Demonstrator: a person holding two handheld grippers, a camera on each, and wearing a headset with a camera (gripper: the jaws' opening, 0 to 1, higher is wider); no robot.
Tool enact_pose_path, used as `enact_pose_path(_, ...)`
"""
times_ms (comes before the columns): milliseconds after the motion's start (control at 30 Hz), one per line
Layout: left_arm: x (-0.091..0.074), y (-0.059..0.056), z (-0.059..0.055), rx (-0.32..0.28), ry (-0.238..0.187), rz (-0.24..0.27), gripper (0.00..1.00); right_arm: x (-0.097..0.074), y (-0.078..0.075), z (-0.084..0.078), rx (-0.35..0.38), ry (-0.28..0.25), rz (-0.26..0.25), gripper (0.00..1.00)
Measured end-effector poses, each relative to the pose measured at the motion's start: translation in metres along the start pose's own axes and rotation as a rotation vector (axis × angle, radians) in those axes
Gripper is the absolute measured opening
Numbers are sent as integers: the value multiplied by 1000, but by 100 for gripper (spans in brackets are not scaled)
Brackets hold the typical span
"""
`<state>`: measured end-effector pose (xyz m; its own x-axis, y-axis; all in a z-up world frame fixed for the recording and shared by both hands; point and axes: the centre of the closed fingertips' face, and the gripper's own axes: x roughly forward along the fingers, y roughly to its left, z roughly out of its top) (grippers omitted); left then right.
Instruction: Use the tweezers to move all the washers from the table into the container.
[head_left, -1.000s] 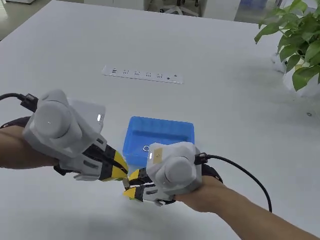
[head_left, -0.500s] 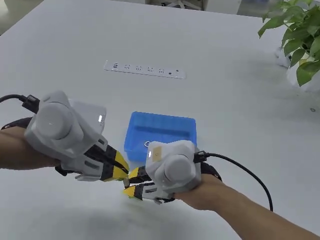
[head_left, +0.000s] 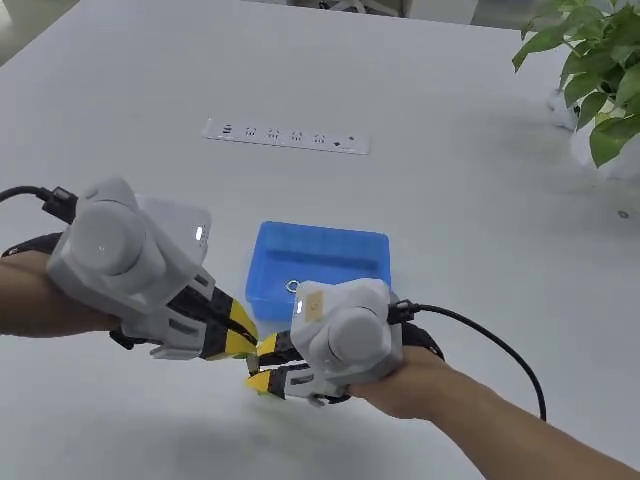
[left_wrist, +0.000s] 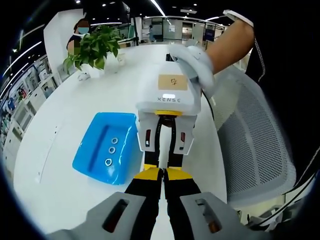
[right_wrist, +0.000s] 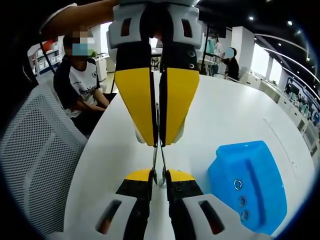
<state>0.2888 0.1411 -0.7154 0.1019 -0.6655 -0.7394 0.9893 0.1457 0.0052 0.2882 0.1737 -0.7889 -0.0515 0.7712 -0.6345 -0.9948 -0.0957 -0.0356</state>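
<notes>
Left gripper (left_wrist: 161, 172) and right gripper (right_wrist: 159, 175) are both closed on the tweezers (right_wrist: 157, 159). Three washers (right_wrist: 242, 201) sit in the container (right_wrist: 260, 160) alongside; we judge little remains.

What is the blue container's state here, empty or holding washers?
Not empty: the left gripper view shows three washers in a row in the inner trough of the blue container; the right gripper view shows three too.

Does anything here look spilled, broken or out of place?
Nothing stands out. The blue container sits flat on the table with three washers inside. Beside it the left gripper and right gripper meet tip to tip, both with jaws closed on the thin tweezers, which look straight.
</notes>
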Motion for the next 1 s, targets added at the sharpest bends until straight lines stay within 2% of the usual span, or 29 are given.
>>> enact_pose_path(433, 2, 5, 2, 1, 4, -4, 5, -3, -3, -1, 29, -2, -11, 12)
enact_pose_path(1000, 1, 5, 3, -1, 1, -2, 6, -7, -2, 1, 33, -4, -11, 10)
